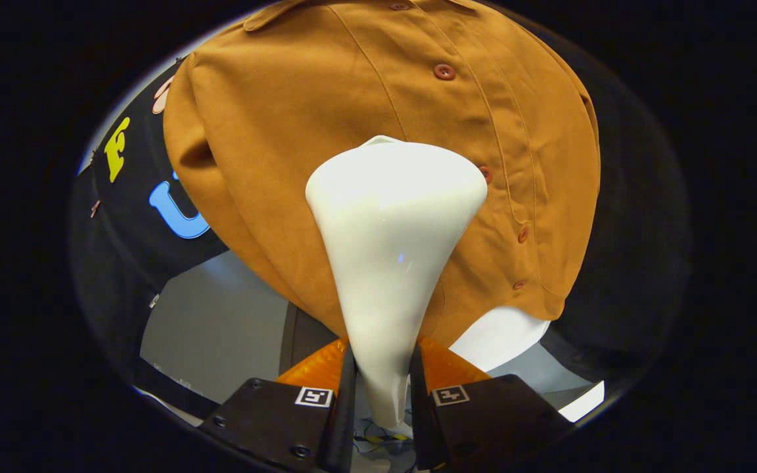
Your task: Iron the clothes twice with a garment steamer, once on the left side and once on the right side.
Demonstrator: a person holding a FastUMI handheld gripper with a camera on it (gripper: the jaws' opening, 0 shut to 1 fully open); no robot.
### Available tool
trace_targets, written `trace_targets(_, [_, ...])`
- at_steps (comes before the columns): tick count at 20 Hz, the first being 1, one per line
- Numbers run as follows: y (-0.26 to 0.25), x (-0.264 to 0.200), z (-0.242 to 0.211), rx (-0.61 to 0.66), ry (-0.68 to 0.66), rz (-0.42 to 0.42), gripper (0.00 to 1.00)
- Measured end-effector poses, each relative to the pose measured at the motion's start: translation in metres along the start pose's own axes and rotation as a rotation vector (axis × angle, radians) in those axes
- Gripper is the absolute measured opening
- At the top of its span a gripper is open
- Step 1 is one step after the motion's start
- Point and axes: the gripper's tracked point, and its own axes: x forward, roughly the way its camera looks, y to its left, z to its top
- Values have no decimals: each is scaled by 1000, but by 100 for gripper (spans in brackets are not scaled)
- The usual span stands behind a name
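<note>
Shirt [326, 131], rust-brown and buttoned, hung on a white form [503, 335] beyond the fingers. White garment steamer [391, 249] stood between shirt and fingers, its broad head against the cloth near the button placket. Fingers [382, 394] were pinching the steamer's narrow handle on both sides.
</note>
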Motion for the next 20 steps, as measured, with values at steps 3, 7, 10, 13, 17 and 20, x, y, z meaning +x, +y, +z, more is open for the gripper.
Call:
trace_targets(3, [-9,6,-19,19,38,-15,40])
trace_targets(7, [-24,-2,-35,50,54,-46,40])
trace_targets(10, [-33,-23,-18,39,-13,-65,40])
trace_targets(13, [-47,-48,14,14,-127,-95,40])
trace_targets(17, [-70,-83,84,-67,-306,-131,40])
trace_targets(20, [-85,-101,126,-122,-390,-155,40])
